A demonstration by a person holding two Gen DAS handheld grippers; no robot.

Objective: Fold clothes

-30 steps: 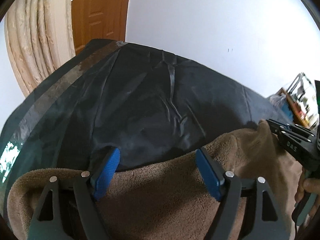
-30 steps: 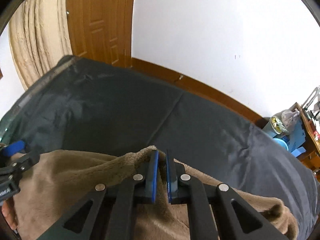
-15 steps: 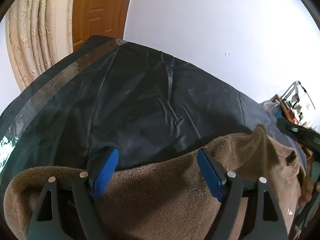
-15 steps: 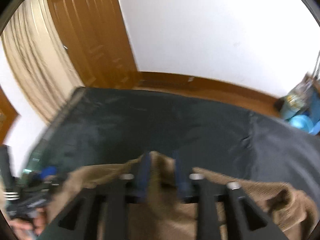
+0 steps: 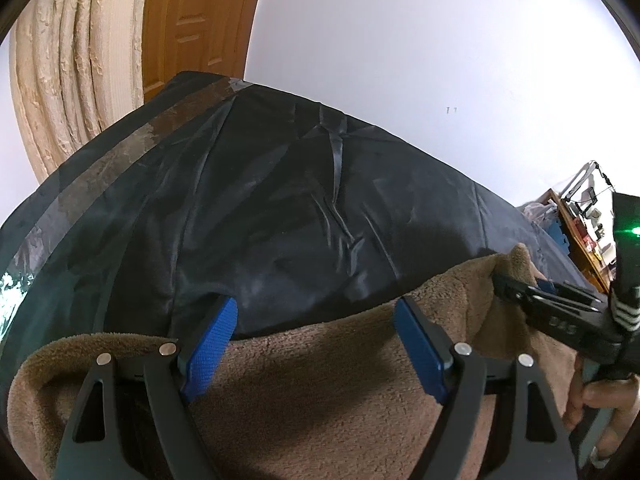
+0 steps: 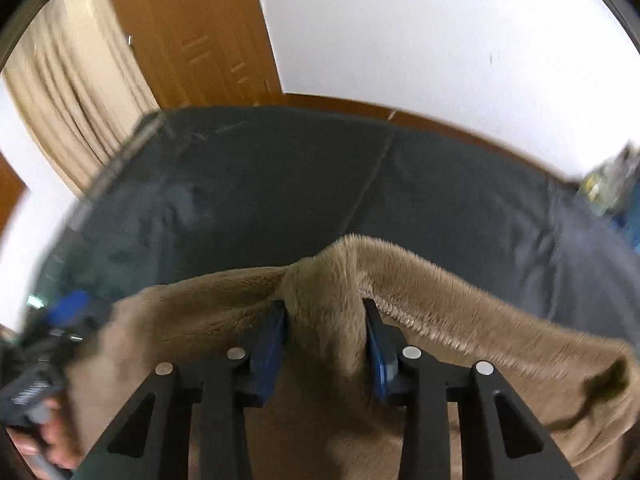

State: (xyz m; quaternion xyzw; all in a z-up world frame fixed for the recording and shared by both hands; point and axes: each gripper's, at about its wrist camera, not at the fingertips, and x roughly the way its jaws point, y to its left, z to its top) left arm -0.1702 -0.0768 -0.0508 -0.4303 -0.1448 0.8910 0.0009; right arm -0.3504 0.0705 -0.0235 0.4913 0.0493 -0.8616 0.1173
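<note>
A brown fleece garment (image 5: 320, 380) lies on a dark cloth-covered surface (image 5: 280, 200). My left gripper (image 5: 316, 304) hangs open and wide over the garment's far edge, with nothing pinched between its blue pads. In the right wrist view, a raised fold of the garment (image 6: 460, 312) stands between the pads of my right gripper (image 6: 324, 308). Its jaws are closing around that fold, and the picture is blurred. The right gripper (image 5: 516, 284) also shows at the garment's right corner, held by a hand (image 5: 600, 392). The left gripper (image 6: 68, 308) shows at the left edge.
A wooden door (image 5: 192, 28) and a beige curtain (image 5: 72, 80) stand beyond the far left corner of the surface. A white wall (image 5: 420, 60) runs behind it. A cluttered shelf (image 5: 584, 220) sits at the far right. Dark cloth (image 6: 280, 184) stretches bare beyond the garment.
The right gripper went from shut on the garment's edge to wide apart, rose, came back down and now stands narrower around a thicker fold. The left gripper has stayed in place.
</note>
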